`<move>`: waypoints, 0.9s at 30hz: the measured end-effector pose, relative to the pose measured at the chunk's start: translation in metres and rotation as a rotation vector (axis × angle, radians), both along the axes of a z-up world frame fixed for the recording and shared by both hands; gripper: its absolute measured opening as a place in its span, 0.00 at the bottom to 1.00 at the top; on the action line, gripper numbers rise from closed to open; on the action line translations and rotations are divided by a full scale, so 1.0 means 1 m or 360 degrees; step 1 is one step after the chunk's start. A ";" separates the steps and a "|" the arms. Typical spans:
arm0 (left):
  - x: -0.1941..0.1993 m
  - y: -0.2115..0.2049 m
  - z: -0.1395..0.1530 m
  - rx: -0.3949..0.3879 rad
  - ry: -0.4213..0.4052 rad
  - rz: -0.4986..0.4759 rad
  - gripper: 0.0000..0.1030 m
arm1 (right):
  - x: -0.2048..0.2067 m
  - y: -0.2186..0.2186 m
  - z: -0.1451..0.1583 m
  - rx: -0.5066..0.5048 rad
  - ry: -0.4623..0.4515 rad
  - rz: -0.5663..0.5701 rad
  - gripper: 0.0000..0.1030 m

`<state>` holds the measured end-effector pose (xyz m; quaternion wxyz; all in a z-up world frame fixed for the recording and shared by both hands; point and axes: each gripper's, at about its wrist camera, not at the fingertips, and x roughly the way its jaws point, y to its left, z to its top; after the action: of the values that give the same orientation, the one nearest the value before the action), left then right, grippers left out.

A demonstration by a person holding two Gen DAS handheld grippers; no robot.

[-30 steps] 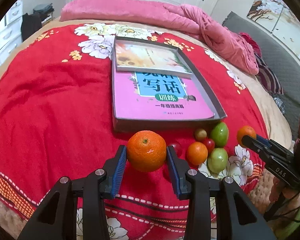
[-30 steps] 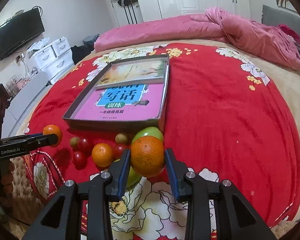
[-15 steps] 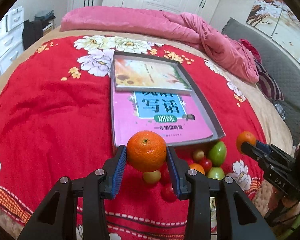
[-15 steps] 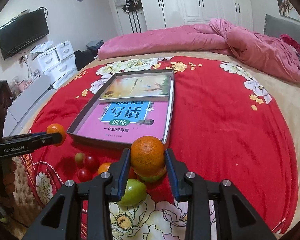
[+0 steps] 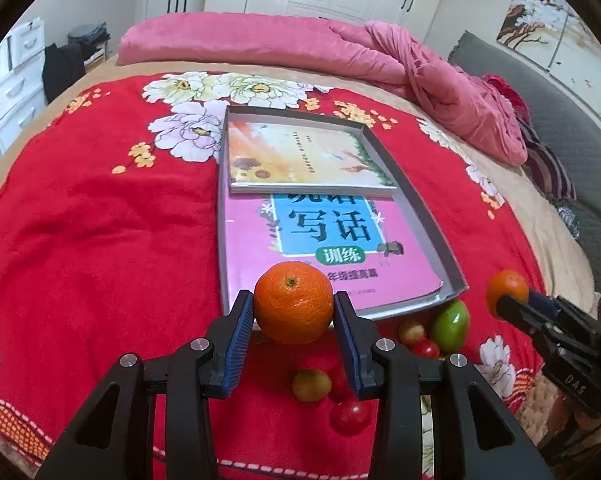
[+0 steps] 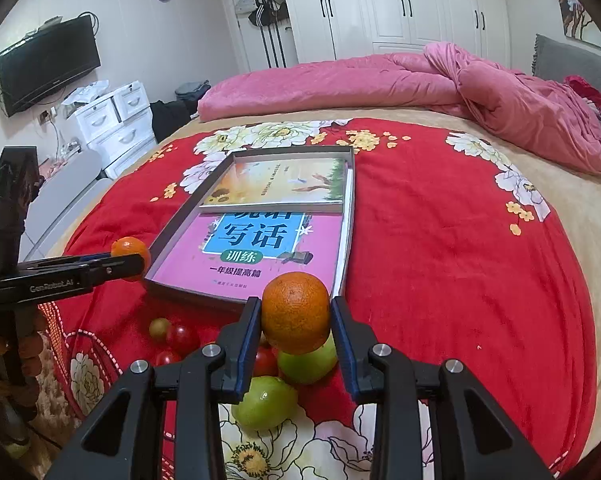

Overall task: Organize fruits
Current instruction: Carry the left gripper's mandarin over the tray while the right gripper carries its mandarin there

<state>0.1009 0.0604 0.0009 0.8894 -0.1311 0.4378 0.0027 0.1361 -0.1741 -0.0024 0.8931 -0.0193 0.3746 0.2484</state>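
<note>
My left gripper point(image 5: 293, 303) is shut on an orange mandarin point(image 5: 293, 312), held above the near edge of a shallow grey tray point(image 5: 425, 216). My right gripper point(image 6: 295, 304) is shut on a second mandarin point(image 6: 295, 316) over the tray's near right corner point(image 6: 342, 276). Each wrist view also shows the other gripper side-on, with its mandarin point(image 5: 506, 290) point(image 6: 129, 249) at the tip. Loose fruit lies on the red bedspread in front of the tray: two green fruits point(image 6: 265, 402) point(image 6: 306, 364), cherry tomatoes point(image 6: 182, 336) and small olive-coloured fruits point(image 5: 311, 385).
The tray holds a pink workbook point(image 5: 328, 248) with a smaller flowered book point(image 5: 300, 156) lying on its far half. A crumpled pink duvet point(image 5: 440, 80) lies across the head of the bed. White drawers point(image 6: 116, 120) and a wall TV point(image 6: 48, 64) stand to the left.
Both grippers have carried their mandarins forward towards the tray. The loose fruit now lies beneath and behind the fingers. Neither grip has changed.
</note>
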 end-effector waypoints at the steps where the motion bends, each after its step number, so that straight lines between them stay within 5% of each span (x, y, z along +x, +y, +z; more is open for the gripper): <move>1: 0.002 0.000 0.001 -0.0001 -0.0011 -0.0002 0.41 | 0.002 0.000 0.000 0.0001 0.0003 -0.0004 0.34; 27: 0.030 -0.006 -0.025 0.0089 0.0021 -0.0093 0.40 | 0.036 0.019 0.000 -0.0010 0.0013 -0.0052 0.34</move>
<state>0.1309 0.0541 -0.0244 0.8895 -0.0934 0.4472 -0.0103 0.1719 -0.1547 -0.0028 0.8954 -0.0150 0.3792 0.2327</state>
